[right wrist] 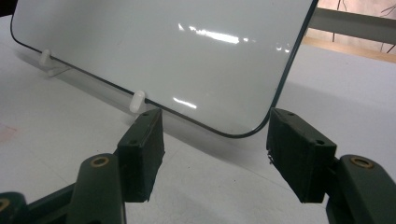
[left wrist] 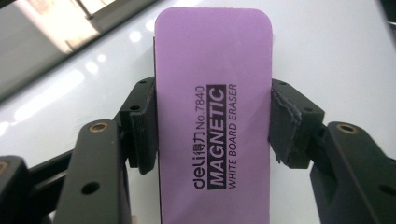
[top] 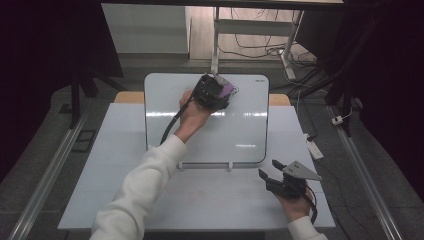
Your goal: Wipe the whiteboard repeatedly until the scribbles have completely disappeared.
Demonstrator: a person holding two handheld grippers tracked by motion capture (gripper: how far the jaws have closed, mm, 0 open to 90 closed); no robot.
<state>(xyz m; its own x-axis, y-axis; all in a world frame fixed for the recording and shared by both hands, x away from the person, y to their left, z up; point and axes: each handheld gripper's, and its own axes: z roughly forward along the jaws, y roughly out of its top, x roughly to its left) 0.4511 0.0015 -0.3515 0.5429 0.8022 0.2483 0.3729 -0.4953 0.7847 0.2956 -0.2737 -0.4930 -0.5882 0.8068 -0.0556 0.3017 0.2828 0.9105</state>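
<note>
Right gripper (top: pixel 267 175): rests on the table (top: pixel 125 200) near the board's near right corner, jaws apart, nothing between them.
Stand (top: pixel 205 164): 2 white pegs prop the board's lower edge.
Board (top: pixel 240 130): leans up, glossy and blank.
Left gripper (top: pixel 221 92): up at the board's top edge, clamped on the eraser.
Eraser (left wrist: pixel 212 93): purple, pinched across its long sides, against the board.

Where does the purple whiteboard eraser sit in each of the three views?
High view: the eraser is near the top centre, against the upper part of the whiteboard, held in the left tongs.
Left gripper view: it fills the centre, upright, clamped between the two black pads.
Right gripper view: not in it; the open right tongs face the board's lower corner.
Shared landmark: the glossy whiteboard.
</note>
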